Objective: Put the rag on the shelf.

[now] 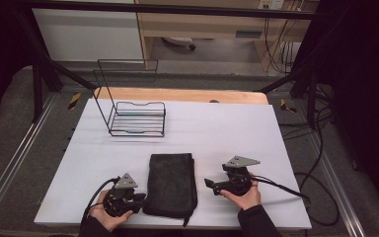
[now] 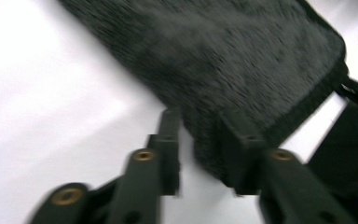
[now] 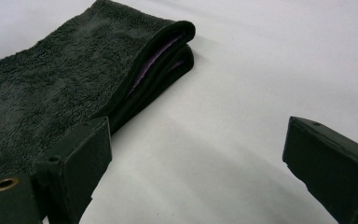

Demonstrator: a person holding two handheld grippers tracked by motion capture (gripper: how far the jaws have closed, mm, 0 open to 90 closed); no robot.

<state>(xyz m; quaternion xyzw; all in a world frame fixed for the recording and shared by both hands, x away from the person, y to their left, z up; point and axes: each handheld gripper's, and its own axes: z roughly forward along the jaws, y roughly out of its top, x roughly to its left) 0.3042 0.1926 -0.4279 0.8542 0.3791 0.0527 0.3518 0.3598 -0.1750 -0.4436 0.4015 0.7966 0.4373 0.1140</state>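
A folded black towel (image 1: 170, 183) lies on the white table (image 1: 227, 128), near the front edge and between my two grippers. My left gripper (image 1: 139, 198) is at the towel's near left edge. In the left gripper view its jaws stand a little apart, the left gripper (image 2: 200, 135) has the towel's edge (image 2: 242, 60) between them, and a strip of white table shows beside the left jaw. To the right of the towel, my right gripper (image 1: 210, 184) points at it. Its jaws stand wide apart on the right gripper (image 3: 205, 158), over bare table, with the towel's folded end (image 3: 74, 88) beside the left jaw.
A black wire rack (image 1: 137, 118) stands at the back left of the table. A wooden edge (image 1: 177, 94) runs along the far side. Cables (image 1: 321, 197) trail off the right side, and dark frame posts stand at the back corners.
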